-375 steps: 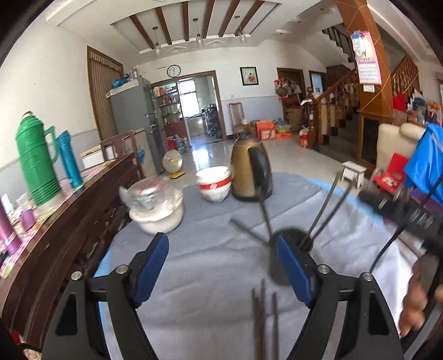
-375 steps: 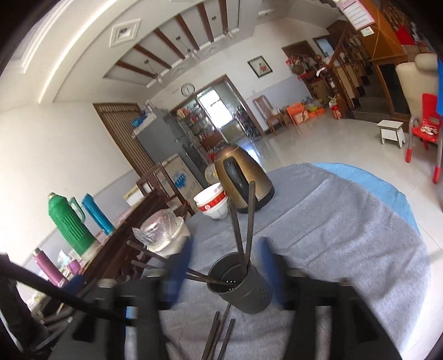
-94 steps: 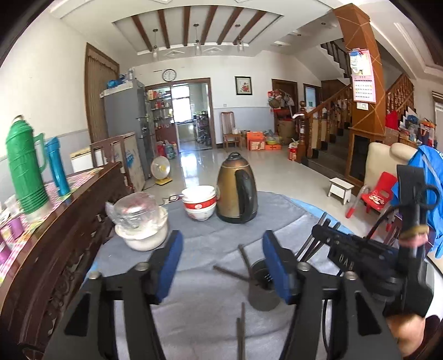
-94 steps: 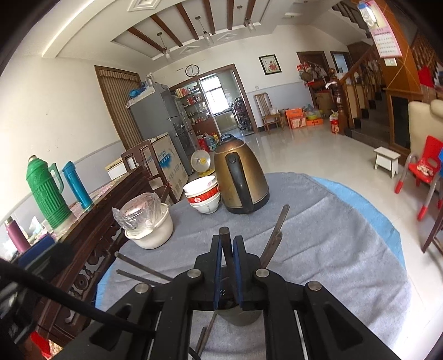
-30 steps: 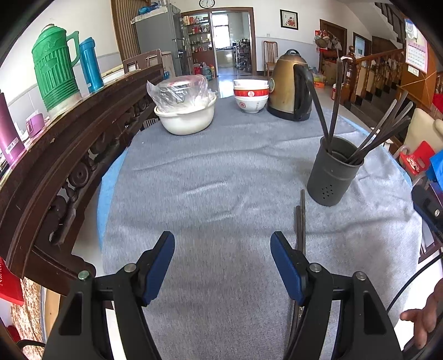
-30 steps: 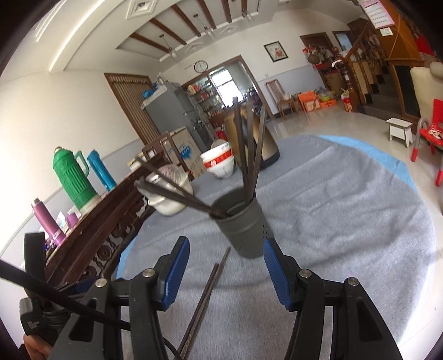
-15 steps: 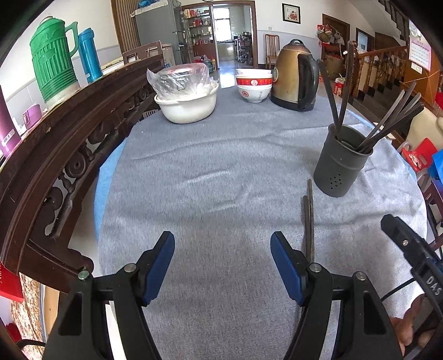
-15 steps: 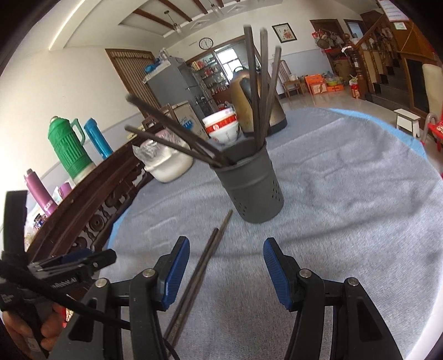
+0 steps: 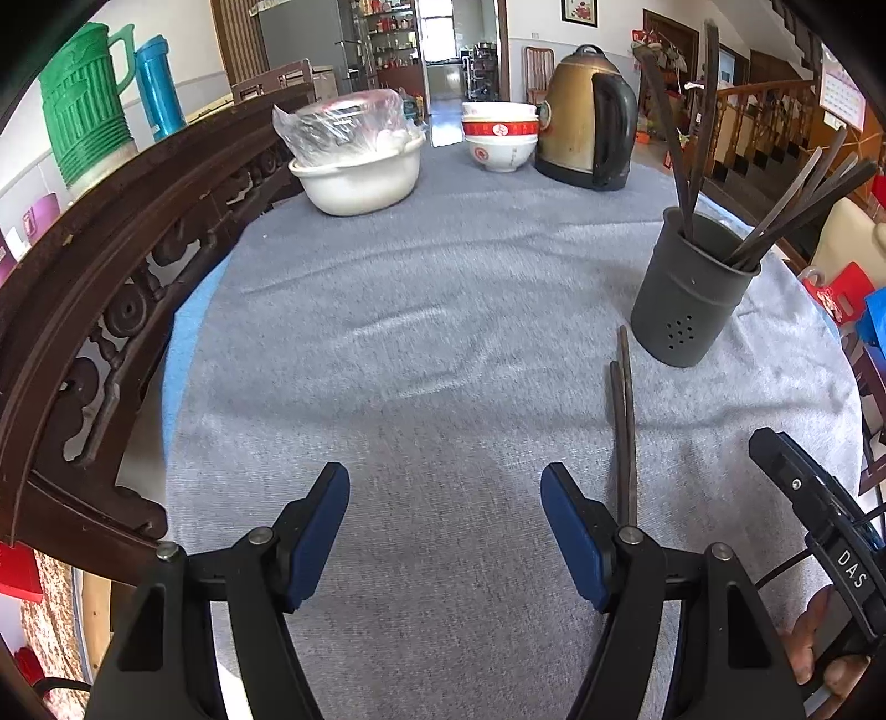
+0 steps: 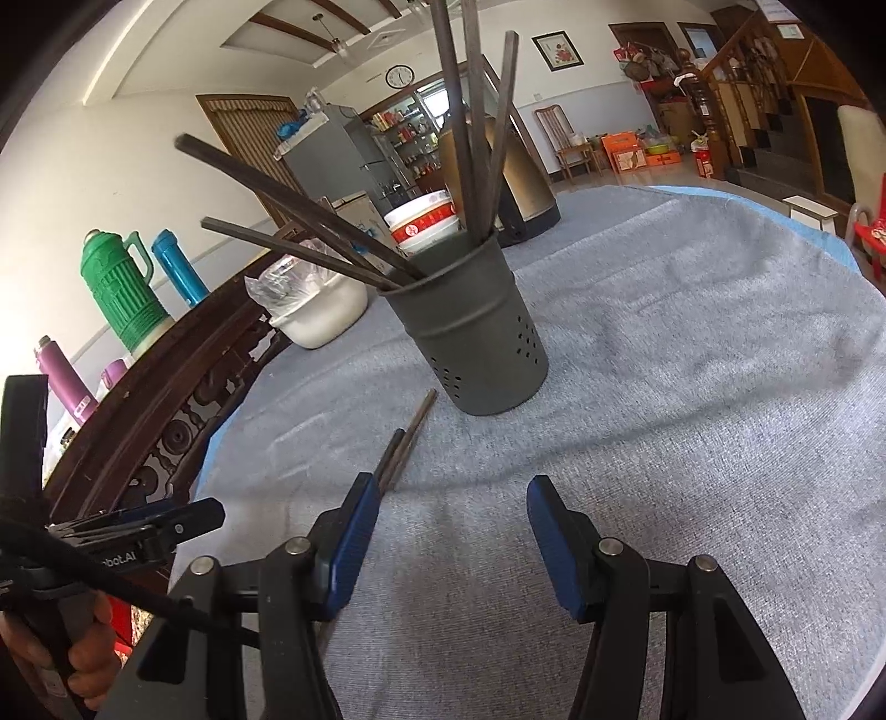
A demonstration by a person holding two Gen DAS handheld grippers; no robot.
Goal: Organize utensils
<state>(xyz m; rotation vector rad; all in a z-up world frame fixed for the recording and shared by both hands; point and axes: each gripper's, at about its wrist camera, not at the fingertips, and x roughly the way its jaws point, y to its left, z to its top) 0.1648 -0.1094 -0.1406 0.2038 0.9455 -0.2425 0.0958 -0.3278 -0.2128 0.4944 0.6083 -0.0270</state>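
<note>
A dark perforated utensil holder stands upright on the grey-clothed table, with several dark chopsticks leaning out of it. Two more chopsticks lie side by side on the cloth just beside its base. The left gripper and the right gripper hover with fingers spread wide, holding nothing.

A white-walled room was lit by daylight. A beamed ceiling was seen overhead, and a round clock above a doorway. A wooden staircase was set on one side, a carved dark sideboard on the other.
</note>
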